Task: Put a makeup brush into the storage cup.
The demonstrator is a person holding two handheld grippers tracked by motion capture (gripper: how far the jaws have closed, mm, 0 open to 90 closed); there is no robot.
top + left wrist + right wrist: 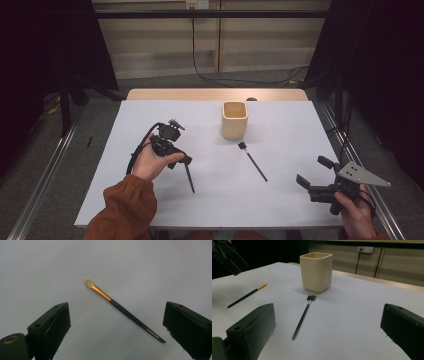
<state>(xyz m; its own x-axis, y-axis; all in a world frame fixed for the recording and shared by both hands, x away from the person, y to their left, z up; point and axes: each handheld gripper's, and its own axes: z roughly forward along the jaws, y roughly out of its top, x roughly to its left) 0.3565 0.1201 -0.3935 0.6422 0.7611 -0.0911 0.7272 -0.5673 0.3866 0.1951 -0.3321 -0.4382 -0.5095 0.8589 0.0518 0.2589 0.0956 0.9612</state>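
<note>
Gold-ferruled brush (117,307) lying flat on the white table (280,200), left gripper (115,322) hovering just above it with jaws spread wide, black brush (302,316) lying near the cream cup (316,272), right gripper (329,327) gaping wide, pointing at it

Gold-ferrule brush (120,307) flat on tbl btwn wide-apart jaws, untouched

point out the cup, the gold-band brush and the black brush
cup (234,122), high view, front wall
gold-band brush (125,311), left gripper view, dark handle just below the gold band
black brush (301,318), right gripper view, middle of the handle
</note>
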